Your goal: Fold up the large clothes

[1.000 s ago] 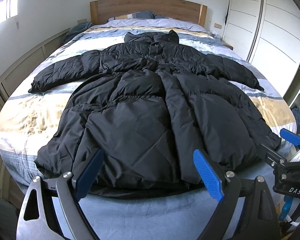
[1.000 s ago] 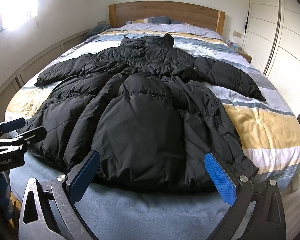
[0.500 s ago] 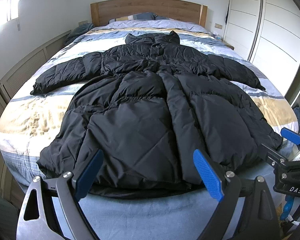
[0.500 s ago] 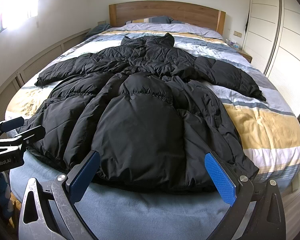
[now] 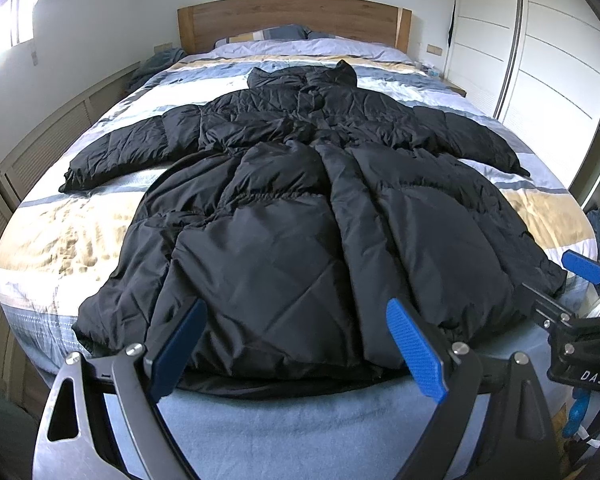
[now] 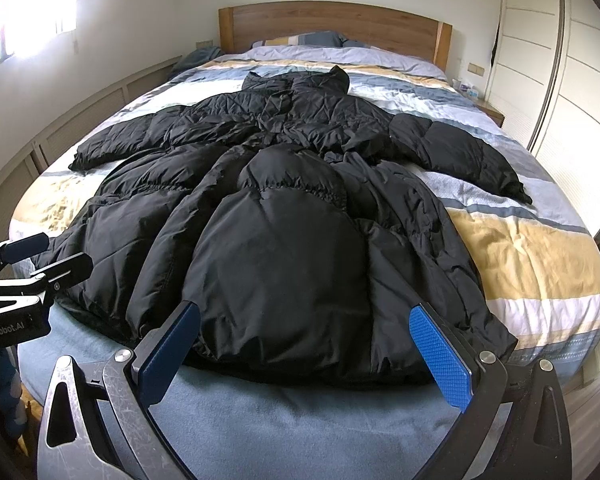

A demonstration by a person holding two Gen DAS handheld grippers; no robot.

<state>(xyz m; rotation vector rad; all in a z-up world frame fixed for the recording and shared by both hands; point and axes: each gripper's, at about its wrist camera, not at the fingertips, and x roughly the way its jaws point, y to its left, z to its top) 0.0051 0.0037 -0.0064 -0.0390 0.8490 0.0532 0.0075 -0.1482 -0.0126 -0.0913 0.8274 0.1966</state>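
Bed [image 5: 80,240], wide, filling most of both views, covered by striped duvet [image 6: 532,264] in yellow, white, grey and blue, with plain blue blanket [image 6: 300,420] across near end. Wooden headboard [image 5: 292,16] at far end, pillows [image 5: 268,36] lying just below. White wardrobe [image 5: 560,60] along right side, low panelled cabinet [image 5: 40,152] along left wall. No open containers to report; wardrobe doors closed, contents hidden. Black coat [image 5: 300,240], puffy and quilted, spread flat down middle of bed: collar toward headboard, hem toward near end and resting on blue blanket, both sleeves stretched out sideways, fabric bunched and wrinkled around waist, lower part fanned wide. Left gripper [image 5: 296,344] poised just off hem toward coat's left half, blue pads [image 5: 416,348] spread wide apart, grasping nothing. Right gripper [image 6: 304,352] likewise released near hem toward right half, pads [image 6: 440,352] far apart, empty. Each gripper also showing at edge of other's view, beside corner of coat, fingers parted there too, apparently clear of fabric.
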